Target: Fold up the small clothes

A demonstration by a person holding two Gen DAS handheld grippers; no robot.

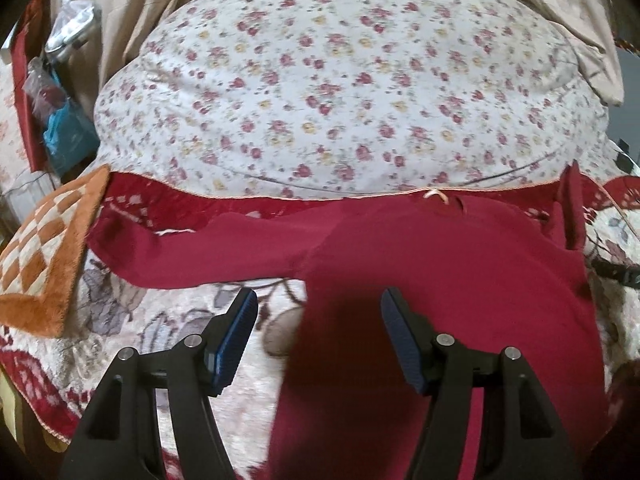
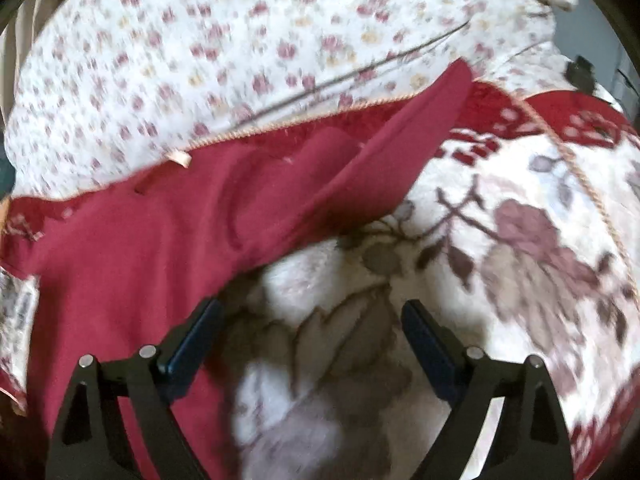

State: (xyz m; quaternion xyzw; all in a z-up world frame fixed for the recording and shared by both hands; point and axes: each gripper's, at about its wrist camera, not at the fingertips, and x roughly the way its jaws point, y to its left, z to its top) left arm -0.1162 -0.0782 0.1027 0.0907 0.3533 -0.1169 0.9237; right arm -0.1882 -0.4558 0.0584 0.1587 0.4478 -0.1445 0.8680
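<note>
Low in both views, left gripper and right gripper hang released above the red garment; folding seems unstarted, and next comes grasping a sleeve.

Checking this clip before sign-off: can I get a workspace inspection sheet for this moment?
Surface: plush floral blanket, red border.
Job's things: dark red garment spread flat, one sleeve stretched out sideways.
Clutter: orange checked mat at the blanket's edge.
Grippers: left hand-held gripper open above the garment; right hand-held gripper open above the blanket; both empty.
Cables: nothing seen.
Surroundings: floral pillow, beige curtain.
</note>
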